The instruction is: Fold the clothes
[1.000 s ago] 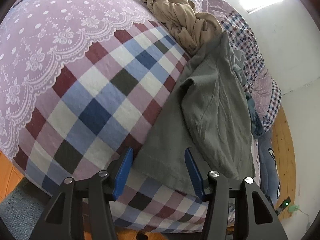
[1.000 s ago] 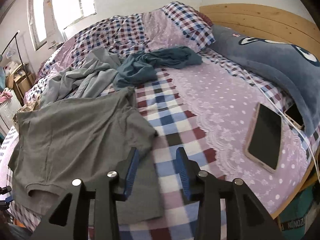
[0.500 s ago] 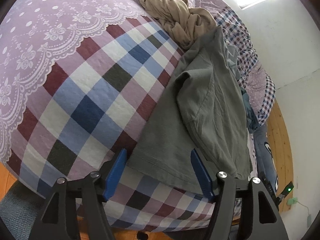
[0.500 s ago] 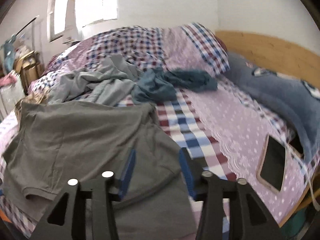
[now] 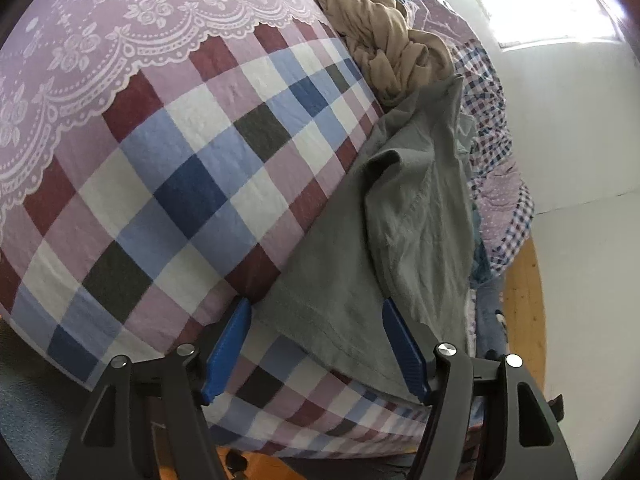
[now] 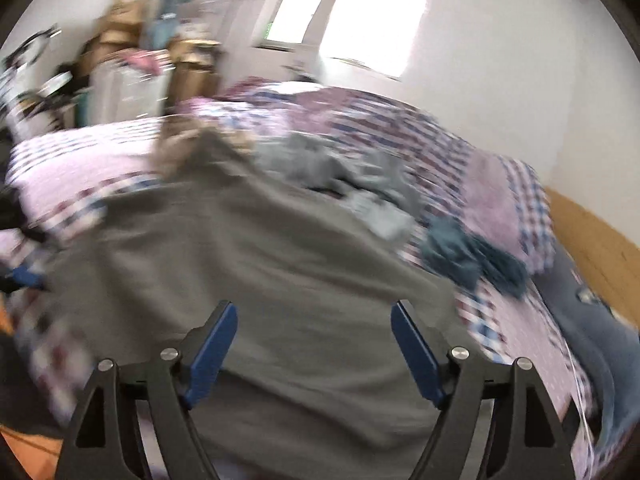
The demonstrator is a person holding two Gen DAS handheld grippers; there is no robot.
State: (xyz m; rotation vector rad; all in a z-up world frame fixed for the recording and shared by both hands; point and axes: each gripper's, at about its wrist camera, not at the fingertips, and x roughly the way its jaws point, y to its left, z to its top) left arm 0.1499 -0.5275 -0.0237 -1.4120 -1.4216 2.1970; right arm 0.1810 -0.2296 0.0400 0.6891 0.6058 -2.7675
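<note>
A grey T-shirt (image 5: 360, 264) lies spread on the checked bedspread (image 5: 168, 184), one sleeve folded over its body. My left gripper (image 5: 318, 312) is open, its blue fingers straddling the shirt's hem corner near the bed's edge. In the blurred right wrist view the same grey T-shirt (image 6: 256, 264) fills the middle. My right gripper (image 6: 314, 316) hovers open above it with nothing between its fingers.
A beige garment (image 5: 380, 40) lies bunched beyond the shirt. A light grey garment (image 6: 332, 168) and a teal one (image 6: 468, 256) lie further up the bed. A wooden headboard (image 6: 592, 248) and dark blue pillow (image 6: 600, 328) are at right. Cluttered shelves (image 6: 120, 72) stand behind.
My left gripper has closed in on the shirt's hem corner. My right gripper has swung left and over the shirt, and its jaws have widened; its view is now blurred.
</note>
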